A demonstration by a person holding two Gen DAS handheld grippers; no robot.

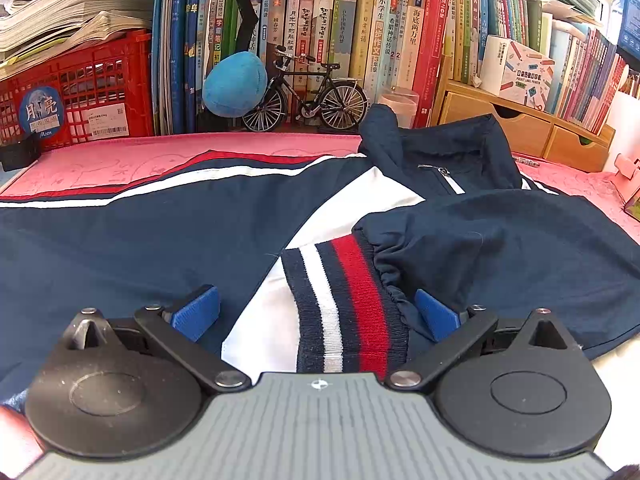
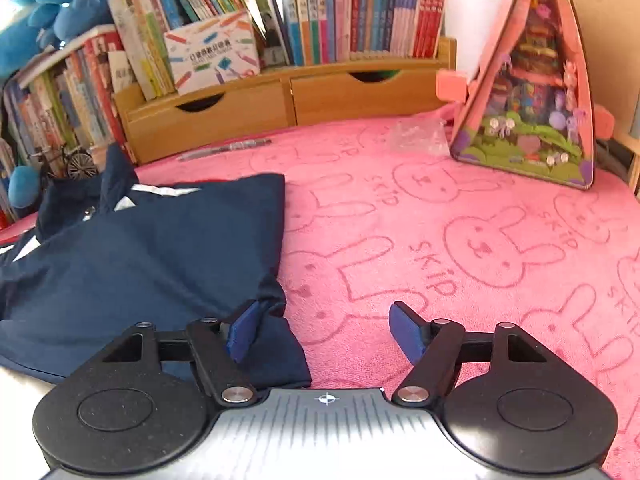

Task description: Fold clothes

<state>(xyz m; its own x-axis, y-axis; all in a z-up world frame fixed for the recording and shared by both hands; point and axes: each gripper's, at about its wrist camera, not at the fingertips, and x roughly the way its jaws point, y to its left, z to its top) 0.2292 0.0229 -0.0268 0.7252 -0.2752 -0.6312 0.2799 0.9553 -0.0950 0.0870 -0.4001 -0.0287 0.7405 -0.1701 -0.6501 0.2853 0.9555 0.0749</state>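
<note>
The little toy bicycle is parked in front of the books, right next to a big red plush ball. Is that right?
Not quite. The plush ball is blue, not red. The left wrist view shows it leaning beside the toy bicycle, in front of the books, as you said.

Pink towel (image 2: 460,240) with rabbit prints and "SKIP" lettering covered table. Books (image 1: 360,32) stood upright in row along back. Red crate (image 1: 80,92) at left carried paper stack (image 1: 60,8). Toy bicycle (image 1: 308,96) stood before books, blue plush ball (image 1: 234,84) touching its left wheel. Wooden drawers (image 2: 280,100) under more books. Pen (image 2: 228,148) lay before drawers. Triangular pink toy house (image 2: 532,92) stood at right, clear plastic bag (image 2: 420,136) beside it.
</note>
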